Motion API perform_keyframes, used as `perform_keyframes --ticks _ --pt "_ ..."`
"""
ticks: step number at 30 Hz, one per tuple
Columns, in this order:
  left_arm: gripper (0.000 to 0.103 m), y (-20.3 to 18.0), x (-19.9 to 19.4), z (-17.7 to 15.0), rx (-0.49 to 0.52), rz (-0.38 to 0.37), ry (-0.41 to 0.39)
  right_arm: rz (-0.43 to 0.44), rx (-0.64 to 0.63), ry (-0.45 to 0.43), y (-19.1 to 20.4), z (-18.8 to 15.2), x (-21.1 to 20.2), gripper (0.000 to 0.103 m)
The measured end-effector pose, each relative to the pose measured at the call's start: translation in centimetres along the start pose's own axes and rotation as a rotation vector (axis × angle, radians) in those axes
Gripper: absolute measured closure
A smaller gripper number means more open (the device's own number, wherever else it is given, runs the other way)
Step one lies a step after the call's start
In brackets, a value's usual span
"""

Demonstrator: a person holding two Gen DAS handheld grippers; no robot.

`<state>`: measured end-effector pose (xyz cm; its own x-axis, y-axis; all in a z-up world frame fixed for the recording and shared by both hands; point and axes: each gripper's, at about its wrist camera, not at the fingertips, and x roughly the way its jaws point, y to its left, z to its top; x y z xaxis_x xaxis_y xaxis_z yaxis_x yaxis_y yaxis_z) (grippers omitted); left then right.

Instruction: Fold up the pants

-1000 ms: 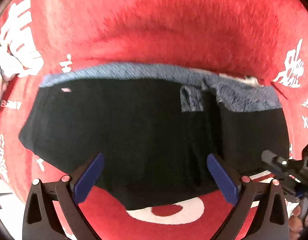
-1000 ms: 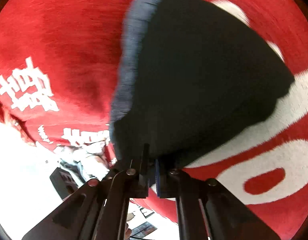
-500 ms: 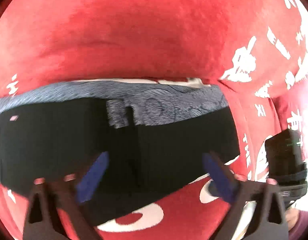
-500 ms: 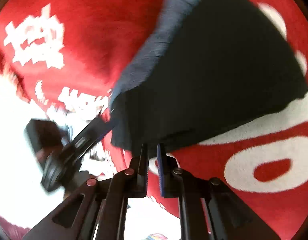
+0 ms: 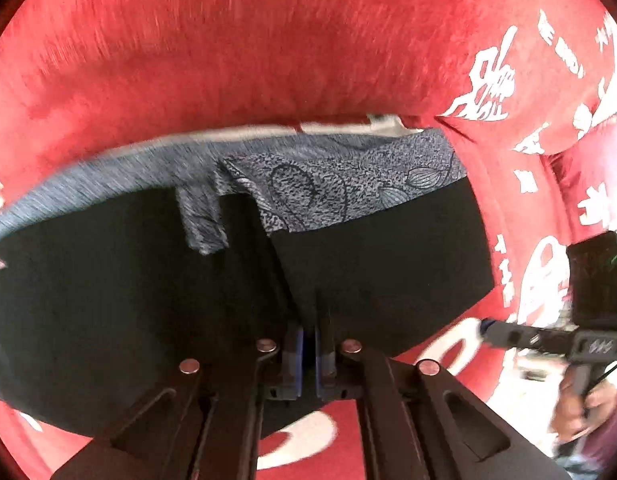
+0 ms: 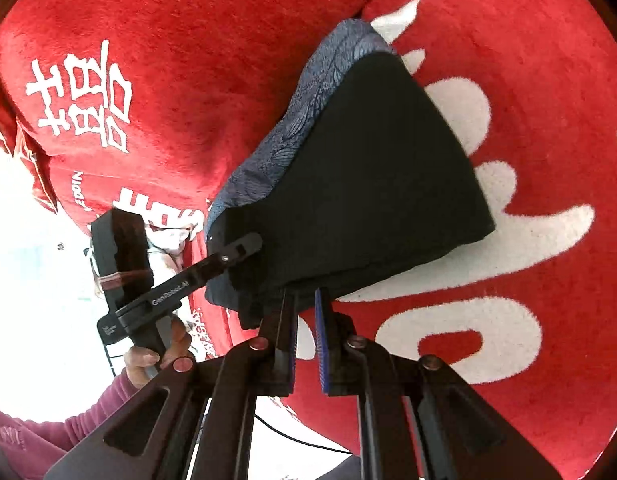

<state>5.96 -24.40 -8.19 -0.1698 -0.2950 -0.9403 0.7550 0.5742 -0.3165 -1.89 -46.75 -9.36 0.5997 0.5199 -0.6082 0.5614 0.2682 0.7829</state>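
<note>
Black pants (image 5: 120,300) with a grey-blue patterned waistband (image 5: 348,184) lie folded on a red blanket (image 5: 268,60). My left gripper (image 5: 306,344) is shut on a fold at the pants' near edge, and black cloth covers its tips. From the right wrist, the pants (image 6: 380,184) fill the middle. My right gripper (image 6: 304,300) pinches their near edge with its tips, and a narrow slit shows between the pads lower down. The left gripper (image 6: 244,246) bites the pants' left corner. The right gripper's fingers (image 5: 508,334) reach in from the right.
The red blanket (image 6: 180,64) with white lettering (image 6: 80,96) spreads under everything. Its edge drops off at the left of the right wrist view onto a bright floor. A person's hand (image 6: 156,356) in a maroon sleeve holds the left gripper.
The left gripper's jaws went from wide open to shut on the pants' near edge. The right gripper rose a little with the edge, and the left gripper came into its view.
</note>
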Motion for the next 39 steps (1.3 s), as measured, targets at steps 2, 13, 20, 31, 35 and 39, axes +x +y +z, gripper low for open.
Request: perform_keyframes --ticks 2,13,20,31,35,39 --pt "0.099 0.6 0.2 -0.3 -0.005 0.016 0.014 -0.021 -0.031 -0.014 0.5 0.4 -0.9 0.091" --pt "0.098 2.2 1.4 -1.3 -0.090 -0.038 0.011 -0.214 -0.176 -0.096 0.0 11.6 -0.5 0.044" --pt "0.098 2.2 1.0 -1.3 -0.087 -0.034 0.013 0.013 0.059 0.016 -4.1 15.6 2.9 0.066" --pt "0.098 1.4 1.6 -1.1 -0.075 -0.009 -0.003 -0.549 -0.356 -0.042 2.2 14.7 5.1 0.056" --pt "0.089 1.4 1.2 -1.1 -0.111 0.011 -0.006 -0.519 -0.298 -0.037 2.7 14.1 4.2 0.051" --pt "0.082 1.0 0.4 -1.3 -0.106 0.075 -0.015 -0.624 -0.370 -0.102 5.1 12.7 2.2 0.050"
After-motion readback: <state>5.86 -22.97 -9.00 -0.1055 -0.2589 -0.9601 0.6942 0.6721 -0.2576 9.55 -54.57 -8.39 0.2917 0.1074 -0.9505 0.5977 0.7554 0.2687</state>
